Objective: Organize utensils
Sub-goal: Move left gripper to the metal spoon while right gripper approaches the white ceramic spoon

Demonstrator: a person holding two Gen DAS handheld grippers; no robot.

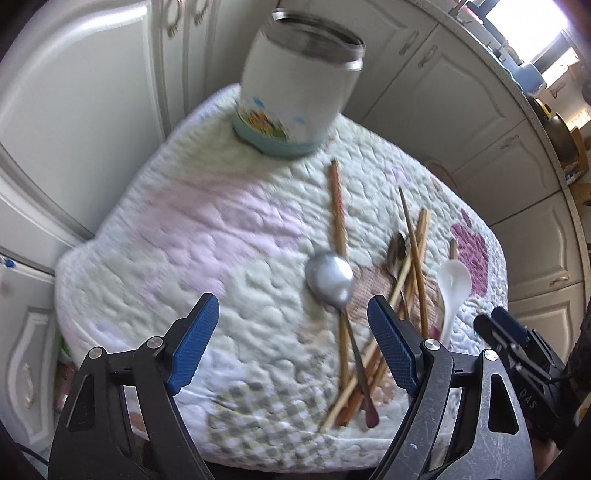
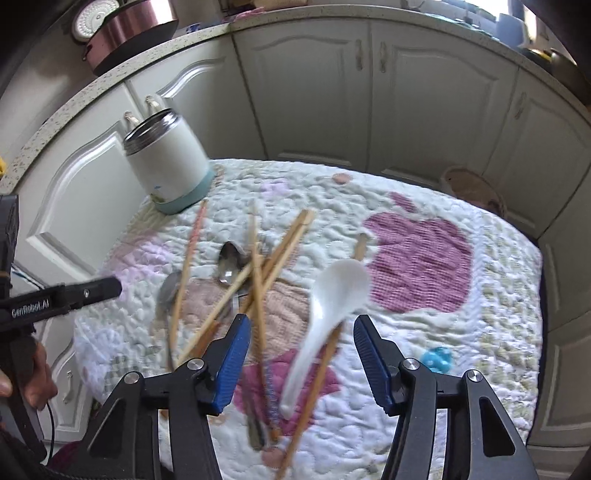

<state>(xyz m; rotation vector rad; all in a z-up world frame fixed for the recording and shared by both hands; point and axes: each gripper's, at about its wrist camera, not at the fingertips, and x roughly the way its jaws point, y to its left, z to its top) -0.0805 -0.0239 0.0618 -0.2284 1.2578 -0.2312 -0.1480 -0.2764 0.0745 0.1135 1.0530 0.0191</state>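
Several wooden chopsticks (image 1: 338, 206) and spoons lie mixed on a quilted cloth (image 1: 207, 236). A white canister (image 1: 299, 92) with a metal rim and blue base stands open at the far edge. My left gripper (image 1: 291, 298) hangs open above a metal spoon (image 1: 328, 278), whose handle runs back beside the right pad. My right gripper (image 2: 302, 319) is open over the white ceramic spoon (image 2: 336, 291); the handle lies between the jaws, pads apart from it. A second metal spoon (image 2: 229, 262) sits under crossed chopsticks (image 2: 280, 251). The canister (image 2: 170, 158) stands far left.
White kitchen cabinets (image 2: 314, 92) curve round the far and left sides of the table. A rice cooker (image 2: 125, 26) sits on the counter above. The cloth (image 2: 443, 332) ends close to the cabinets on the right. A hand (image 2: 33, 376) holds the left gripper's body.
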